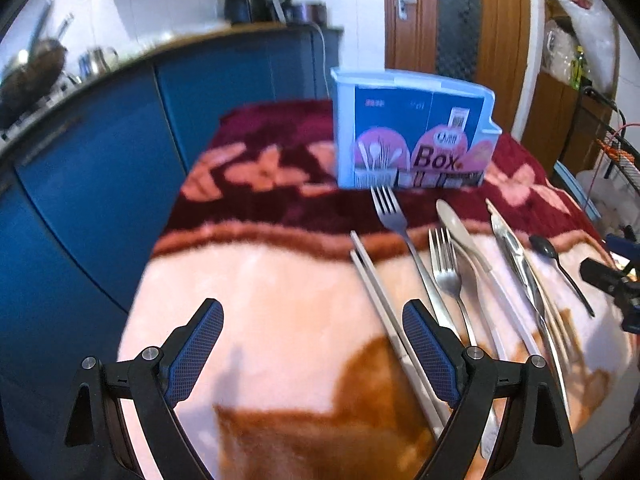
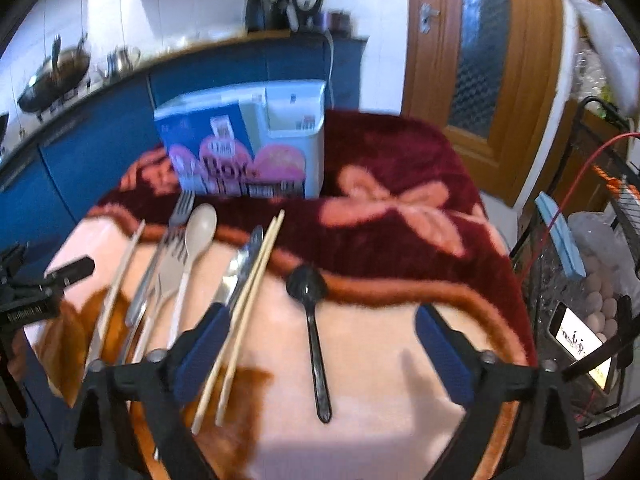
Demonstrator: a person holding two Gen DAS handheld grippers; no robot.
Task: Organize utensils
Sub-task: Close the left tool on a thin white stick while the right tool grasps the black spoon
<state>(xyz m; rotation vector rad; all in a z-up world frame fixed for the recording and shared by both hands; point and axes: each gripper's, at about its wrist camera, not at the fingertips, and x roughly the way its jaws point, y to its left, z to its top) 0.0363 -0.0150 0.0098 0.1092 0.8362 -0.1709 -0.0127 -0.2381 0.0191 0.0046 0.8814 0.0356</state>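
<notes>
Picking looks like the step in hand: utensils lie in a loose row on the blanket (image 1: 280, 320), none in the box (image 1: 412, 140) yet, which stands upright at the far end, just beyond the fork tips. Right gripper (image 2: 320, 344) is spread wide, holding nothing, with the black spoon (image 2: 312, 312) between its fingers; I'd drop straight down and close on the handle mid-length, since the plush pile will let it sink. Wooden chopsticks (image 2: 248, 300) run just beside its left finger, so keep clear or they drag along. Left gripper (image 1: 312, 340) is also apart and empty over bare blanket, white chopsticks (image 1: 380, 300) passing behind its right finger. Forks (image 1: 444, 268), pale spoon (image 1: 460, 232) and what looks like a knife (image 1: 516, 264) crowd together, some overlapping; blur hides which.
</notes>
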